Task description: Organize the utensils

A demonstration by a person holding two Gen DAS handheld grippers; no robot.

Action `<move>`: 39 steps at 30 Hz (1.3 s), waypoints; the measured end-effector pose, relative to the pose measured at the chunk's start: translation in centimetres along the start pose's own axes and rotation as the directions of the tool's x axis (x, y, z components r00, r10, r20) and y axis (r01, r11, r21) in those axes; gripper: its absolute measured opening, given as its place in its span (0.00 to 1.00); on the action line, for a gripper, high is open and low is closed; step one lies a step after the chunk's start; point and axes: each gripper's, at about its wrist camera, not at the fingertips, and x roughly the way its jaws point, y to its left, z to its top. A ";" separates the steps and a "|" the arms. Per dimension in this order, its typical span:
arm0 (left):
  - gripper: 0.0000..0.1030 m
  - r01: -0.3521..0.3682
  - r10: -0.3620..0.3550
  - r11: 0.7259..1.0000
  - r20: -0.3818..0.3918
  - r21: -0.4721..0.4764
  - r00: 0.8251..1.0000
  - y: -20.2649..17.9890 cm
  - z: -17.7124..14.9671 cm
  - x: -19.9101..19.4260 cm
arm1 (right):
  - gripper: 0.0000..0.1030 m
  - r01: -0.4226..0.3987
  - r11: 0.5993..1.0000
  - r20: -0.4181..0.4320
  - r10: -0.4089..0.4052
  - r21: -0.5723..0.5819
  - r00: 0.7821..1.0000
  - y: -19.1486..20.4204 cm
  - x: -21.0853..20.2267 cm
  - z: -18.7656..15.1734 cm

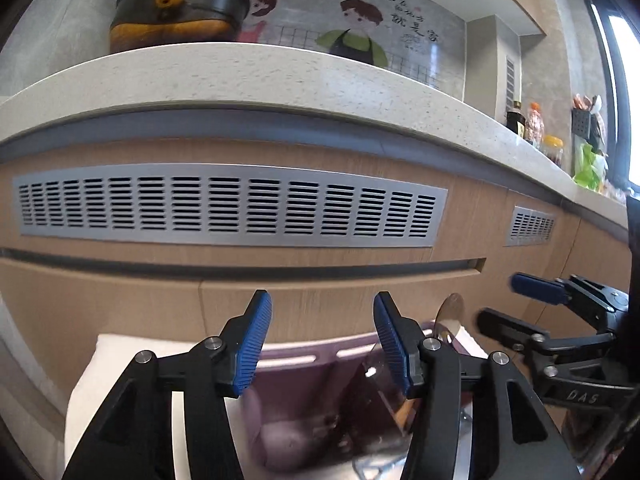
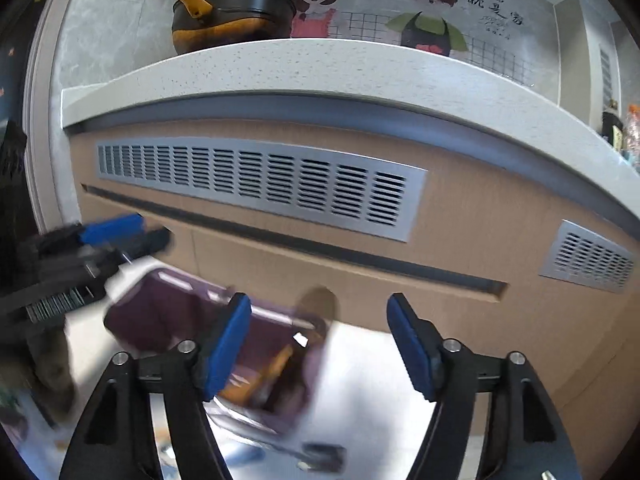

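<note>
A purple utensil holder [image 1: 304, 396] sits low in front of the wooden cabinet, with utensils inside and a metal spoon [image 1: 450, 316] sticking up at its right. My left gripper [image 1: 322, 340] is open and empty above the holder. In the right wrist view the holder [image 2: 176, 312] is blurred, with brown and orange handles [image 2: 264, 376] inside. My right gripper [image 2: 318, 344] is open and empty, right of the holder. It shows in the left wrist view [image 1: 520, 300] and the left gripper shows in the right wrist view [image 2: 116, 236].
A wooden cabinet front [image 1: 320, 300] with a grey vent grille [image 1: 228, 210] stands close ahead under a white speckled counter [image 1: 240, 76]. A dark pot with a yellow handle [image 1: 176, 16] sits on the counter. Bottles [image 1: 534, 124] stand at the far right. A white surface [image 2: 372, 380] lies beneath the holder.
</note>
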 end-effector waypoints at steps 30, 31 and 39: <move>0.83 0.004 -0.087 0.987 -0.509 -0.161 0.857 1.9 -14.7 -5.4 | 0.90 -0.493 0.870 -0.484 0.421 -0.025 0.767 5.5 1.1 -13.1; 0.83 0.007 -0.090 0.987 -0.510 -0.162 0.856 1.8 -14.7 -5.4 | 0.88 -0.488 0.872 -0.471 0.413 -0.045 0.780 5.8 0.5 -13.1; 0.84 -0.025 -0.070 0.983 -0.500 -0.181 0.863 2.2 -15.1 -5.7 | 0.84 -0.317 0.935 -0.388 0.236 -0.159 0.891 3.3 3.1 -8.9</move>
